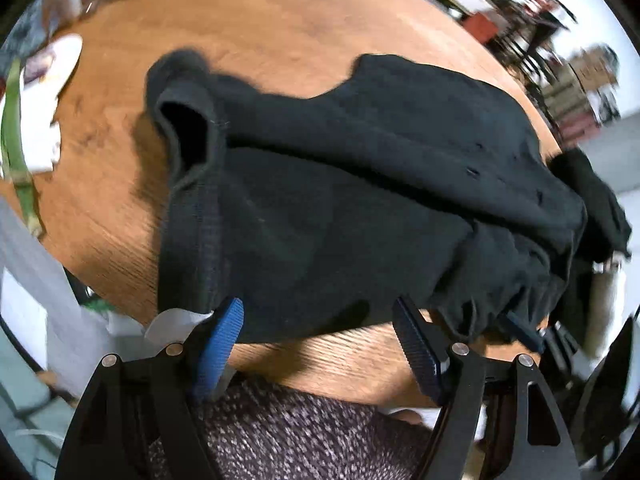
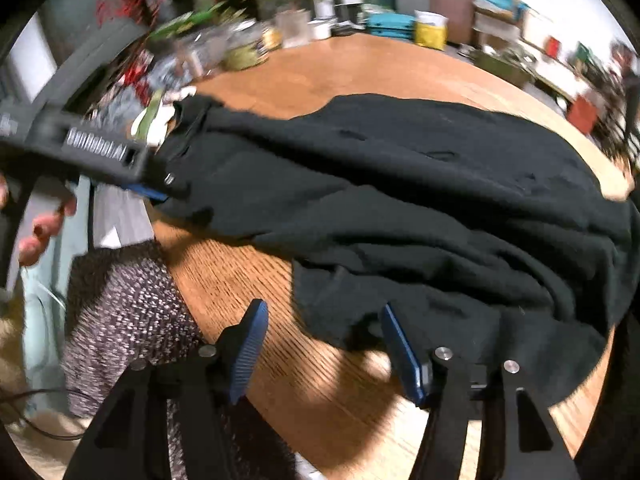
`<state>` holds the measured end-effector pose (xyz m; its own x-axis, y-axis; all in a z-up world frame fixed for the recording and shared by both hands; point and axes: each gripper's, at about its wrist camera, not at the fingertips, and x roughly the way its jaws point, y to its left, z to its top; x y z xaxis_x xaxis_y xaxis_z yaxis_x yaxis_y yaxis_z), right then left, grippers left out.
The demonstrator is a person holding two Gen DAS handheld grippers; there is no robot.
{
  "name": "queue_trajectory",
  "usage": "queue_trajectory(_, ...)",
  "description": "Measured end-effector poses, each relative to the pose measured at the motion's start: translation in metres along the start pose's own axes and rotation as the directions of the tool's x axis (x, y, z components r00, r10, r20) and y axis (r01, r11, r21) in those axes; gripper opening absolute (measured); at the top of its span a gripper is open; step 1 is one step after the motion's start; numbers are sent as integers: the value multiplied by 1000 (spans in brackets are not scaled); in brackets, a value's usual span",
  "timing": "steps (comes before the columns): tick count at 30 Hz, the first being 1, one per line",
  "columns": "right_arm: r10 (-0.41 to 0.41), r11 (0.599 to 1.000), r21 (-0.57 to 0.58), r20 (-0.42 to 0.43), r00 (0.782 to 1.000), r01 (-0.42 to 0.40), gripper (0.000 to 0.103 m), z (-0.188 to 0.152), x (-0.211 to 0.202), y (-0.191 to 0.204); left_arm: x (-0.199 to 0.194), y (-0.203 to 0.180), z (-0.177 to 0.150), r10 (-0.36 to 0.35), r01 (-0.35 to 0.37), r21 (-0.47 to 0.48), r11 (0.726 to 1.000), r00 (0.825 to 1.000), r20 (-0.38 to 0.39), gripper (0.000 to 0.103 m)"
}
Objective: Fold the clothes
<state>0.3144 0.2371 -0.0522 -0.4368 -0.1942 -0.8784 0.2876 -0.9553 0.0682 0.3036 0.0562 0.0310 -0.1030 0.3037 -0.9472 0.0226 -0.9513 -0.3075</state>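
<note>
A black garment (image 1: pixel 352 200) lies spread and partly folded on a round wooden table (image 1: pixel 280 24), a sleeve opening (image 1: pixel 188 136) at its left. My left gripper (image 1: pixel 320 344) is open at the garment's near hem, holding nothing; a white label (image 1: pixel 172 322) sticks out by its left finger. In the right wrist view the same garment (image 2: pixel 420 208) covers the table (image 2: pixel 360 64). My right gripper (image 2: pixel 320 348) is open over the near edge of the cloth. The left gripper (image 2: pixel 152 190) shows there at the garment's left edge.
Papers and a green strap (image 1: pixel 16 128) lie at the table's left. Plants, jars and boxes (image 2: pixel 248 48) crowd the far rim. A person's speckled knit clothing (image 2: pixel 132 300) is against the near table edge. The garment's right side hangs over the table edge (image 1: pixel 600 208).
</note>
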Motion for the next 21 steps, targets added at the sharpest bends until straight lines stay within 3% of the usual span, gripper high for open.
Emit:
queue_trajectory(4,-32,999,-28,-46,998,31,57,8,20,4,2,-1,4,-24,23,-47,999,1000,-12,77)
queue_trajectory(6,-52,999,-20,-54,997,51,47,10,27,6,3,-3,6,-19,19,-59,998,1000,-9,77)
queue_trajectory(8,-88,996,-17,-47,995,88,27,9,29,5,4,-8,10,-18,17,-79,997,1000,-10,77)
queue_trajectory(11,-66,996,49,-49,997,68,16,13,25,-13,0,-14,15,-28,27,-109,994,1000,-7,77)
queue_trajectory(15,-16,984,176,-18,1000,19,14,11,-1,-44,-7,-14,17,-61,60,-156,986,998,-7,77)
queue_trajectory(17,-44,977,209,-32,999,49,13,0,-18,-56,-11,-11,17,-83,81,-181,980,997,-7,77)
queue_trajectory(21,-43,958,272,-166,985,88,11,-54,-33,-72,-21,-12,16,-129,123,-212,969,992,-13,77)
